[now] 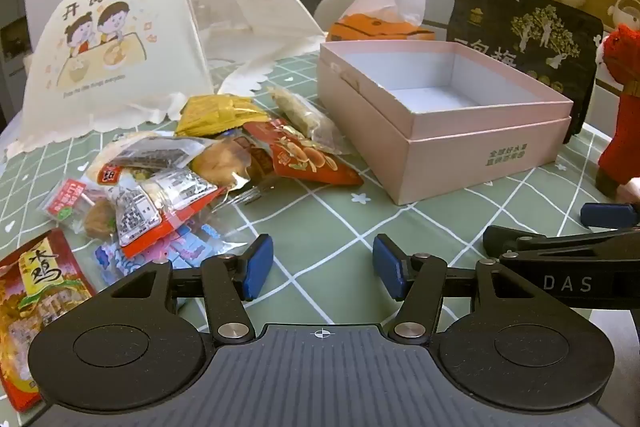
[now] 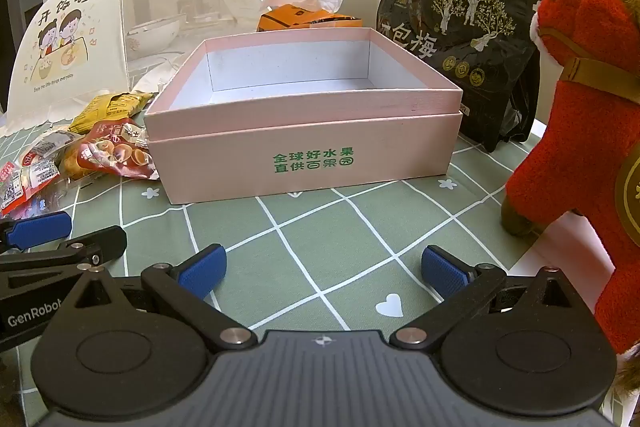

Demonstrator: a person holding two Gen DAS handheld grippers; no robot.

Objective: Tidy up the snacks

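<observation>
A pile of wrapped snacks [image 1: 168, 171] lies on the green checked tablecloth at the left; it also shows in the right wrist view [image 2: 80, 151]. A red snack bag [image 1: 36, 295] lies at the near left. An open pink box [image 1: 460, 143] stands empty on its lid at the right of the pile; it sits straight ahead in the right wrist view [image 2: 304, 147]. My left gripper [image 1: 322, 269] is open and empty, low over the cloth beside the pile. My right gripper [image 2: 324, 273] is open and empty in front of the box.
A mesh food cover [image 1: 132, 39] stands behind the snacks. An orange tissue box [image 2: 300, 17] and a black bag [image 2: 460, 39] stand behind the pink box. A red plush horse [image 2: 580, 131] stands at the right. The right gripper shows at the right [image 1: 568, 247].
</observation>
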